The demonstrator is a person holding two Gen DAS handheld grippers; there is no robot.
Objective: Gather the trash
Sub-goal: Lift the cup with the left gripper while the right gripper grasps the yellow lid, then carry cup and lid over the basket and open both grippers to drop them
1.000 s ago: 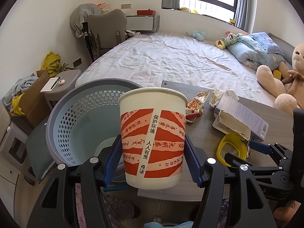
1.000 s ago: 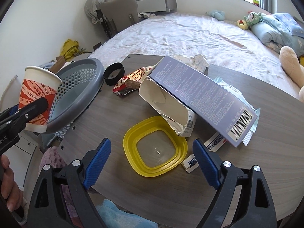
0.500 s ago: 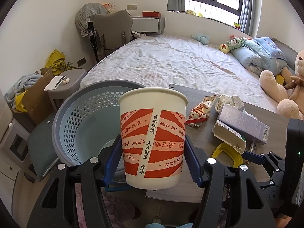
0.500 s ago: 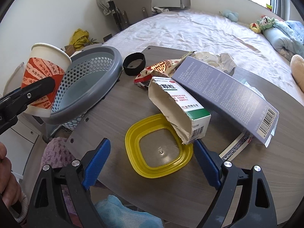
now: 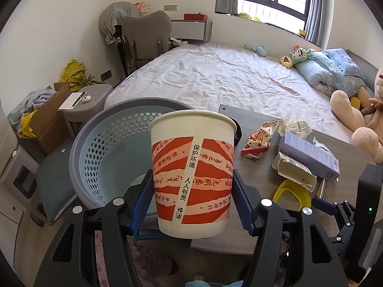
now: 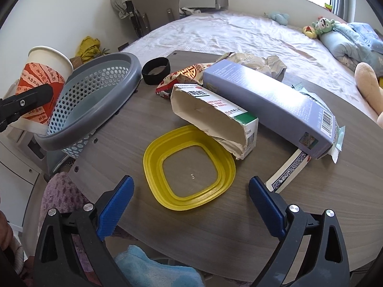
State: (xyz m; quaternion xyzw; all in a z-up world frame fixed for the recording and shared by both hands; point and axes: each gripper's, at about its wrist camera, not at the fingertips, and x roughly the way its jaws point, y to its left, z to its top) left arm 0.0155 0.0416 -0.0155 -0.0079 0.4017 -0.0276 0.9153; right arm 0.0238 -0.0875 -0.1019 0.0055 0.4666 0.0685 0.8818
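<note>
Currently left gripper pinches upright paper cup near side of the grey basket, left of table. Right gripper spread wide, hovering just near of yellow lid; torn carton overlaps lid's far edge.

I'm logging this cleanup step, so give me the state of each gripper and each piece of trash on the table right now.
left gripper: shut on paper cup
paper cup: upright, held off the table beside the basket
basket: tilted, nothing visible inside
right gripper: open, holding nothing, over the yellow lid
yellow lid: flat on the table
white carton: torn open, on its side
purple box: lying down
snack wrapper: crumpled
</note>
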